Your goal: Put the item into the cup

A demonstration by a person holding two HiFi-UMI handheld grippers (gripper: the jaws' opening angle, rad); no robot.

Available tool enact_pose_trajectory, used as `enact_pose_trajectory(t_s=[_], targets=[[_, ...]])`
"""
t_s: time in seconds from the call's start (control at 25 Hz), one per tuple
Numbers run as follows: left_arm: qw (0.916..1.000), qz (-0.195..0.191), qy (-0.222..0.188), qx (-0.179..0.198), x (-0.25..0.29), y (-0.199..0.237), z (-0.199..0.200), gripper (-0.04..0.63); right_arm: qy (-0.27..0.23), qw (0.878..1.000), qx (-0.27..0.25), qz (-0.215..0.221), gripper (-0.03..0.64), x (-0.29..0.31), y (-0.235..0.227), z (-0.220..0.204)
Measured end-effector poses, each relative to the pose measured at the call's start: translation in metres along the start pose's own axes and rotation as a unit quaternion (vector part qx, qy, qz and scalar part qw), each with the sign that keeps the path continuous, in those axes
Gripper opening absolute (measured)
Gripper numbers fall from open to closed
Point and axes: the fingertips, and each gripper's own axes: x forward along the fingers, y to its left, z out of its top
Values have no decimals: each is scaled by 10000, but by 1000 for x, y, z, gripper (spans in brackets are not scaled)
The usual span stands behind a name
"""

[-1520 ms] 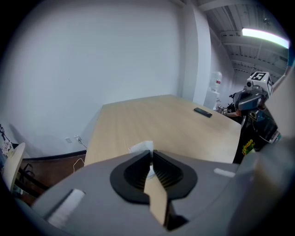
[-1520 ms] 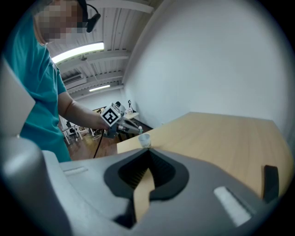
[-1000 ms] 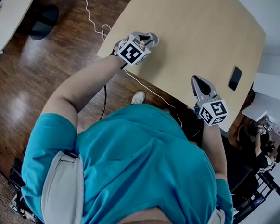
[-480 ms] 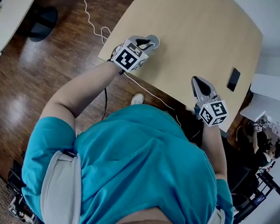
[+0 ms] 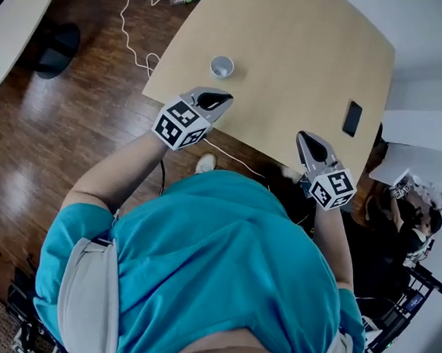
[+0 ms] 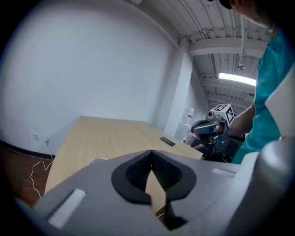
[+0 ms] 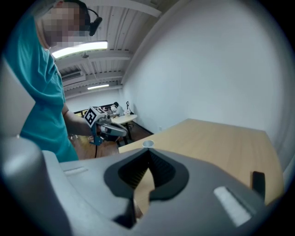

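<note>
Cup (image 5: 222,66) just past L gripper (image 5: 221,98), jaws freshly shut, empty; R gripper (image 5: 309,141) shut too; phone (image 5: 352,118), probably, far right.

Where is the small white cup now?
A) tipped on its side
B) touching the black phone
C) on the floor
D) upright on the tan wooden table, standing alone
D: the small white cup stands mouth-up on the tan wooden table, far from the black phone.

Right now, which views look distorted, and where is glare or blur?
Head view: soft glare on the wooden floor, cup sharp. Left gripper view: fisheye bending, dark corners, ceiling lamp blown out. Right gripper view: same bending and dark corners.
</note>
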Motion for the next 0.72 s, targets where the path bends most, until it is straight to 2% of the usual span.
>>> enact_pose_trajectory(t_s=[0.16,0.4,0.52,0.72], targets=[[9997,-193,-119,-50,0,-50,7,3,-169,9998,-69,-26,3,-43,14,3],[9990,-370,-257,-64,-1,-163,17,3,-543,9980,-283,-124,3,-146,48,-9],[9983,-360,-401,-200,-2,-221,20,3,-599,9971,-461,-116,3,-198,68,-30],[9960,-170,-775,-418,-19,-315,25,3,-593,9949,-799,151,3,-279,104,-61]])
